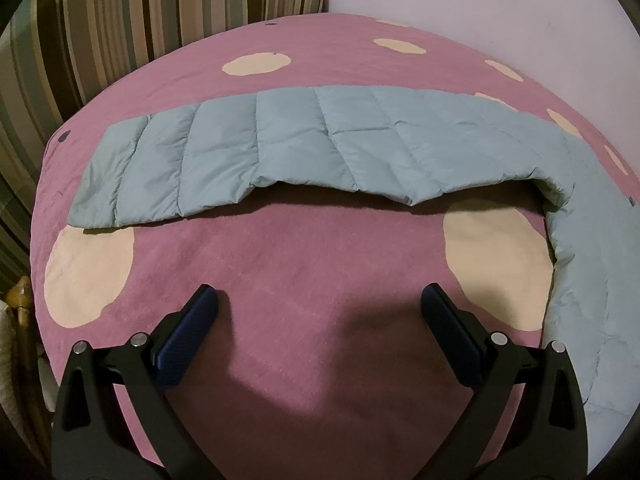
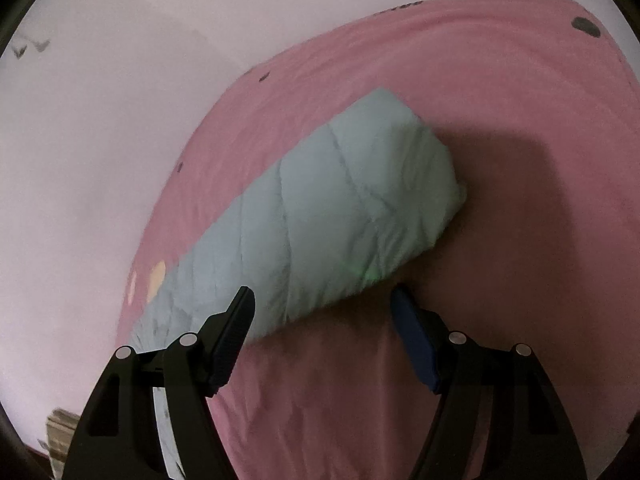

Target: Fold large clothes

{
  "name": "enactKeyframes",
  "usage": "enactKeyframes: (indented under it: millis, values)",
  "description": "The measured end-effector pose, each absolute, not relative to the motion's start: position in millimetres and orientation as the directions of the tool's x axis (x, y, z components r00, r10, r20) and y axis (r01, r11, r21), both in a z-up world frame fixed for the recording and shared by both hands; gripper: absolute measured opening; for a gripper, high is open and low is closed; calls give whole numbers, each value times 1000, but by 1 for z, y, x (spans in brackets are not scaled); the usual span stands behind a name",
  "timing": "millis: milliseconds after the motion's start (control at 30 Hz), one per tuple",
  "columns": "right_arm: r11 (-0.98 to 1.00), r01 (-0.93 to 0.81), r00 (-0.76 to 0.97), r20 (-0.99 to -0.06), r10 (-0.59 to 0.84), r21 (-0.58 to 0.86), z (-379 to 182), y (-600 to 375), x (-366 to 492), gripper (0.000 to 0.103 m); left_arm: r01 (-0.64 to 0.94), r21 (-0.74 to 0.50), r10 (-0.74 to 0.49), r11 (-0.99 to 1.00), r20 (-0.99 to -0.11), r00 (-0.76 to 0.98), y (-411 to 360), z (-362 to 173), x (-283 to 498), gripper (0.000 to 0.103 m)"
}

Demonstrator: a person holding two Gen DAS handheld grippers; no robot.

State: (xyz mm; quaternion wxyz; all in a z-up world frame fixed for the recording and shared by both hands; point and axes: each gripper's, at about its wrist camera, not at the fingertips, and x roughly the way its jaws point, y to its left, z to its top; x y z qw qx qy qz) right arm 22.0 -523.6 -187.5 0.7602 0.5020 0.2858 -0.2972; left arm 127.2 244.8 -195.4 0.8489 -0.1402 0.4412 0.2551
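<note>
Underneath, a pink spotted bedcover [image 1: 304,248] meets pale walls [image 1: 500,8].

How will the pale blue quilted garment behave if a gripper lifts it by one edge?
Likely floppy: the quilted garment already bends around a corner and drapes on the pink bedcover. Probably light for its size, being puffy. Its smooth shell may slip between the pads.

Bed [image 1: 304,248] covered by a pink spread with cream spots [image 1: 88,276]. One item lies directly on it: a pale blue quilted garment [image 1: 280,148], folded into a long band stretched across the bed. Relative to that band, cream spots show on the spread just in front at both ends, one partly under its edge, and beyond it.
</note>
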Motion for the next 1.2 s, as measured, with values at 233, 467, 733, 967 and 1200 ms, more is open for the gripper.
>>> enactKeyframes:
  millis: [233,467,733,967,1200]
  values:
    - [202,707,707,-674,-214,678,-194,-551,10,70,-557,-1,317,830,-821,475,245,-198,129,101]
    - [194,748,664,-702,-257,635,-195,-555,26,24,-557,2,318,830,-822,472,245,-199,130,101]
    - [353,738,672,-671,-313,574,-154,-533,51,6,-557,3,319,830,-823,470,245,-202,130,101]
    - [660,598,748,-612,-257,455,-86,-447,131,5,-555,12,323,832,-824,465,246,-204,129,101]
    - [856,358,790,-610,-64,374,-63,-315,224,4,-552,7,317,834,-825,468,248,-206,129,101]
